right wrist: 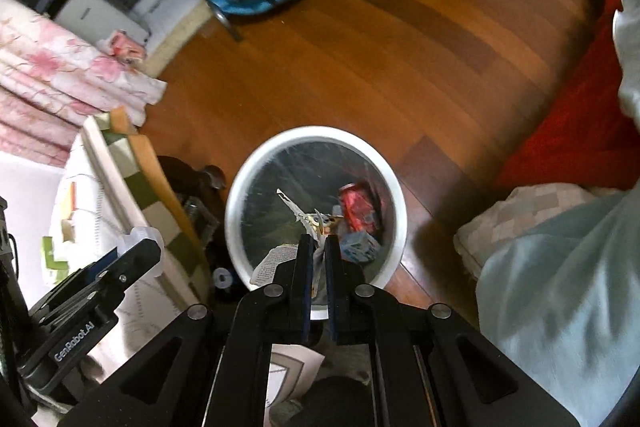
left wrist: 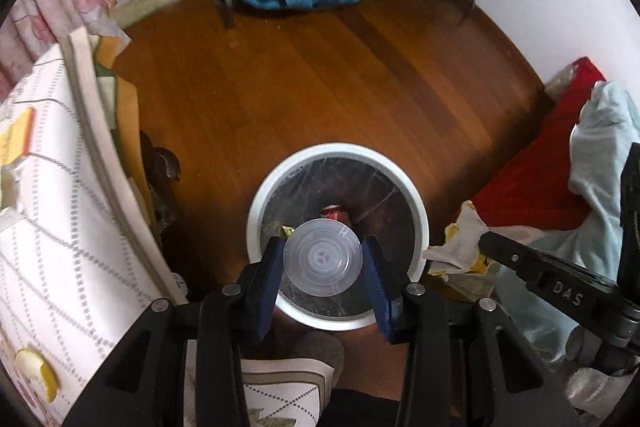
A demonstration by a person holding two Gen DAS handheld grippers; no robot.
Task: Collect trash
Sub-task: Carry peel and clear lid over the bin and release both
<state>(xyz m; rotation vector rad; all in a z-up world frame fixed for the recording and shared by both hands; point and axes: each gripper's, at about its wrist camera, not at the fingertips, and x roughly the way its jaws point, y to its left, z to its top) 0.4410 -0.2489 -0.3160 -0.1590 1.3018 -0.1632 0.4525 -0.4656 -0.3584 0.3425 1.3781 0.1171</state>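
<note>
While both tools hang over the white bin [left wrist: 416,211], left tool [left wrist: 322,259] clamped on clear plastic cup [left wrist: 322,258], right tool [right wrist: 316,247] pinching crumpled wrapper [right wrist: 308,217], red can [right wrist: 358,207] inside bin.

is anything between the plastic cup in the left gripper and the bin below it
Nothing visible. The left gripper holds the clear plastic cup directly over the open mouth of the white bin; no lid covers it, and only a red can and scraps lie at the bottom.
</note>
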